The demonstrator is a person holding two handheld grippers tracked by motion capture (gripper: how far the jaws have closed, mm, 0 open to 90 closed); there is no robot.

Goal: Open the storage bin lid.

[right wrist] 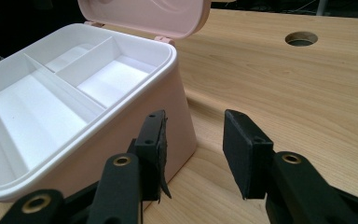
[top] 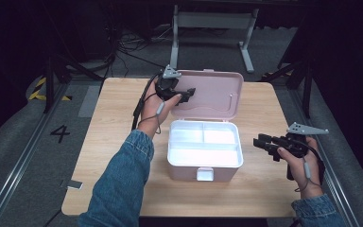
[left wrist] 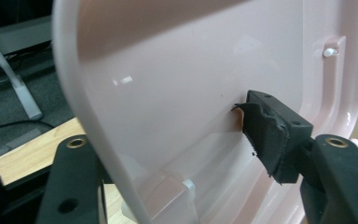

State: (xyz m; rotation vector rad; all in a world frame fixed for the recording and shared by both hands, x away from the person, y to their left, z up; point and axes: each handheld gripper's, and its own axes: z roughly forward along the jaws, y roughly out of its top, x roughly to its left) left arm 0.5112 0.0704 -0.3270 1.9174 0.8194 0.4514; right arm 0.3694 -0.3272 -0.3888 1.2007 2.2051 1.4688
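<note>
Left gripper straddles the left edge of a pink box's raised lid at the far side of a wooden table, its jaws spread with the lid's rim standing between them; in the left gripper view one black pad lies against or just off the lid's inner face, while the other jaw sits outside the rim, and whether it touches cannot be told. That grip looks loose, not clamped, and the danger follows from it: a lid let go while upright could tip forward and slap down onto the open box, or swing back and jolt its hinges, and a jaw dragged away sideways could catch the rim and skid the light box across the tabletop. Right gripper hangs just right of the box, near its right wall, jaws partly apart and empty, so nothing braces the box against such a shove. Inside, a white divided tray sits bare, its compartments holding nothing. Box and lid stand at the table's middle, lid on the far side, latch facing the near edge, between the two hands.
</note>
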